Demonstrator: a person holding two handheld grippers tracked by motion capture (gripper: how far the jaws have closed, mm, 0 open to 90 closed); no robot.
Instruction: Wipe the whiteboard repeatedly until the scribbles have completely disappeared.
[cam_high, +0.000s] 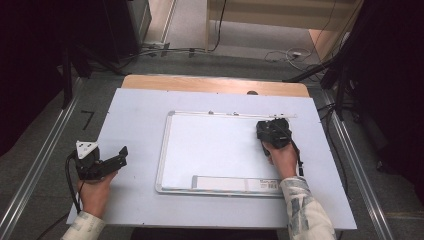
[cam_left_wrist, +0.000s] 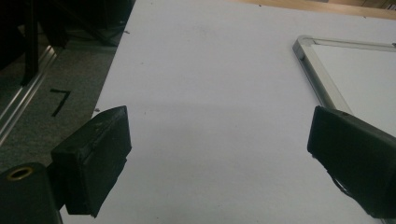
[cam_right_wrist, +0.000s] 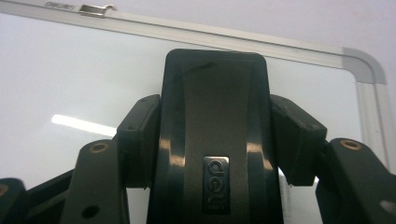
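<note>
Two hand-held grippers are seen over a pale worktop (cam_high: 135, 115). The right hand-held gripper (cam_high: 272, 131) is held above the far right part of a whiteboard (cam_high: 215, 150) that lies flat on the worktop, and its jaws are clenched on a black eraser (cam_right_wrist: 215, 135). In the right gripper view the eraser is clasped from both sides, one jaw pad against each long flank, with its rounded far end pointed toward the whiteboard's far frame rail and the rounded far right corner of that frame just beyond. A small silver badge with lettering is set into the eraser's glossy back. Whether the eraser's underside touches the white surface cannot be told from these views. A small metal clip (cam_right_wrist: 95, 8) is fixed on the far rail.

The left hand-held gripper (cam_high: 107, 161) is held at the near left part of the worktop, well apart from the eraser and to the left of the whiteboard. Its jaws are spread wide and nothing is gripped between them; in the left gripper view, bare worktop is seen in the gap, and the whiteboard's near left corner frame lies just beyond the right-hand jaw. A grey three-cornered plate is carried on top of this gripper.

Along the whiteboard's near edge a long flat strip (cam_high: 235, 184) with printed marks at its right end is laid. A black "7" (cam_left_wrist: 60, 101) is marked on the grey floor left of the worktop.
</note>
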